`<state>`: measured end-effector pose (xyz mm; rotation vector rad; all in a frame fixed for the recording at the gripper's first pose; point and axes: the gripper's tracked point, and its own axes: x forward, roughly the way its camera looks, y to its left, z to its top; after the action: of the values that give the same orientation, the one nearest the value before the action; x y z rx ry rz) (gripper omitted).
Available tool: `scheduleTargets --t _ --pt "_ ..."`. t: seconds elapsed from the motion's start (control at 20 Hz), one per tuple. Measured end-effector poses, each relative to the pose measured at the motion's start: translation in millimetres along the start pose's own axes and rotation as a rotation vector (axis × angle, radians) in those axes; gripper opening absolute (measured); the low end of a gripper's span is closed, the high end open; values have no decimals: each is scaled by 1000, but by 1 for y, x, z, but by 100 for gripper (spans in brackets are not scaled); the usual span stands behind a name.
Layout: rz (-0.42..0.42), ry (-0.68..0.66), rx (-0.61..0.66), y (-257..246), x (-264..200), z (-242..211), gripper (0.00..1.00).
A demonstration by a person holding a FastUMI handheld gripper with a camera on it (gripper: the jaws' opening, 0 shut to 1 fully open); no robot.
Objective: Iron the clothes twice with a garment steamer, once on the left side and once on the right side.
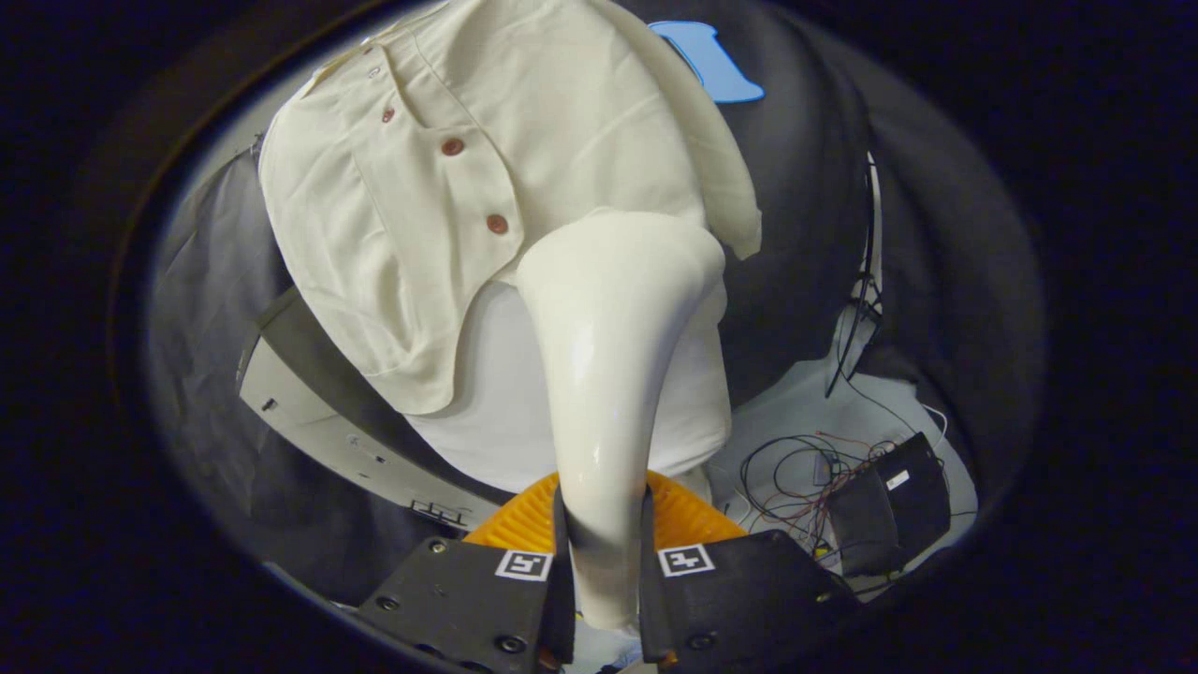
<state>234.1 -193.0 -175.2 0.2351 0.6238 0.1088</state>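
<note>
The tongs [604, 534] are clenched on the handle of the garment steamer [613, 356], one finger pressing each side of its narrow lower end. The steamer's long axis runs straight ahead from between the fingers; the body widens toward a broad rounded head that points at the hanging cream shirt [468, 168] and sits at the garment's lower hem, on the side away from the button placket. Whether the head touches the cloth cannot be told. Four reddish-brown buttons [497, 224] run in a line down the shirt front, to one side of the steamer head. Below the shirt's hem a white underlayer [496, 412] shows. An orange ribbed piece [515, 529] lies just beyond the fingers, behind the handle. Off to the other side, a black box [889, 510] with tangled wires [786, 477] sits on a pale surface, well apart from the steamer. Dark cloth surrounds the shirt, leaving open room along both its edges.
</note>
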Motion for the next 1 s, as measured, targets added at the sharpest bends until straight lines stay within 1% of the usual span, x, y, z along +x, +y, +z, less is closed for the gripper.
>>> scheduleTargets --t 0.25,0.45,0.65,1.0 --pt "-36 -75 36 30 -48 6 27" --pt "-54 -94 52 61 -74 -3 27" --pt "-66 -114 18 103 -87 -10 27" --pt "-36 -145 -85 204 -97 -6 27"
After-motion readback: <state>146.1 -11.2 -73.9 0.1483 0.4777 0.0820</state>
